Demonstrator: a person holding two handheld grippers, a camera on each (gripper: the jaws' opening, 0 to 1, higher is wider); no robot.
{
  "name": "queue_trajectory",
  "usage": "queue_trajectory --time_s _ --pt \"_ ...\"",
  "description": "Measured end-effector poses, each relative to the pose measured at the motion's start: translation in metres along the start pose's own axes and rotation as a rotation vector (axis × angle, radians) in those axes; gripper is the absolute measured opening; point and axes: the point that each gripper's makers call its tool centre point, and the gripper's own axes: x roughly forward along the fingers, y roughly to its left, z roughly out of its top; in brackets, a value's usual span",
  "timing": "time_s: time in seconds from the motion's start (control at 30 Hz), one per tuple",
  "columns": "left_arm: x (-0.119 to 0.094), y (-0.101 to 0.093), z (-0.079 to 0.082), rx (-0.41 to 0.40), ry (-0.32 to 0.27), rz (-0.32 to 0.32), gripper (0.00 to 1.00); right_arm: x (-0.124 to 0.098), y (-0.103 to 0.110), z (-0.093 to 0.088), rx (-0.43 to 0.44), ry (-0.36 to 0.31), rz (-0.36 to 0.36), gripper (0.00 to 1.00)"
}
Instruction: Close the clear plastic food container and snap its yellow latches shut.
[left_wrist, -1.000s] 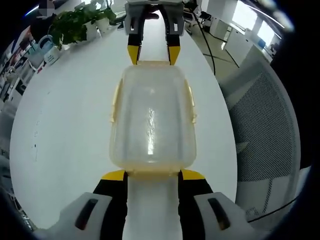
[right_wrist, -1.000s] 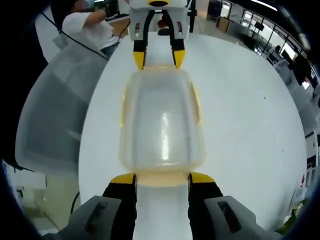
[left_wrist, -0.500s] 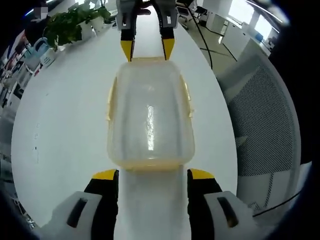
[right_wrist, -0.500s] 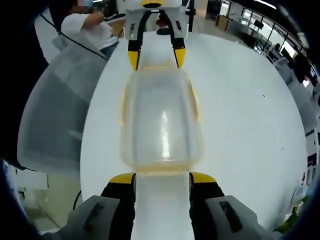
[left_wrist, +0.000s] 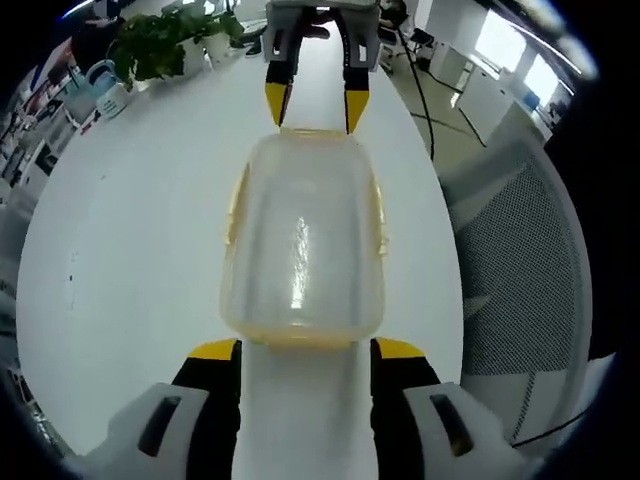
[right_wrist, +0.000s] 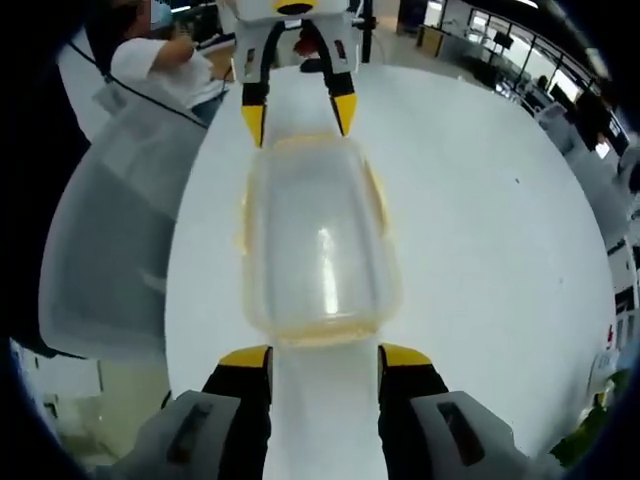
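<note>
Container: the clear plastic food container (left_wrist: 303, 240) is sitting lid-on on the white table (left_wrist: 130, 220), lying lengthwise between the two grippers; it is showing again in the right gripper view (right_wrist: 318, 240).
Latches: the yellow latches (left_wrist: 234, 205) are running along the container's long sides, and a yellow strip is edging each short end; whether they are snapped down I cannot tell.
Left gripper: the left gripper (left_wrist: 304, 350) is standing released, its yellow-tipped jaws spread wide just short of the container's near end, with bare table showing between the tips and the rim; in the right gripper view it (right_wrist: 297, 112) is coming in from the top, jaws parted, tips at the far end of the container.
Right gripper: the right gripper (right_wrist: 323, 358) is also standing released, jaws apart and just clear of its near end of the container; in the left gripper view it (left_wrist: 311, 104) is reaching down from the top, tips close to the far corners, contact not clear.
Table: it is filling the middle of both views, bare around the container.
Surroundings: potted plants (left_wrist: 165, 42) are standing at the table's far edge in the left gripper view, a mesh chair back (left_wrist: 520, 250) is sitting beside the table, and a person in a white sleeve (right_wrist: 165, 65) is sitting behind the table in the right gripper view.
</note>
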Motion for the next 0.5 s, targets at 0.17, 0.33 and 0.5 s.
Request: queue_trajectory --time_s 0.17,0.33,0.5 --pt "-0.0059 0.0022 0.0095 -0.118 -0.071 0.035 0.49 0.0011 0.0081 0.0059 0.155 -0.056 0.007 0.39" --pt "-0.0077 0.0047 0.0016 -0.197 -0.055 0.024 0.48 0.0022 0.0086 0.0048 0.172 -0.044 -0.004 0.37" --pt "-0.0075 -0.0022 0.0029 -0.394 -0.079 -0.029 0.46 0.0016 0.0076 0.0055 0.24 -0.049 -0.009 0.37"
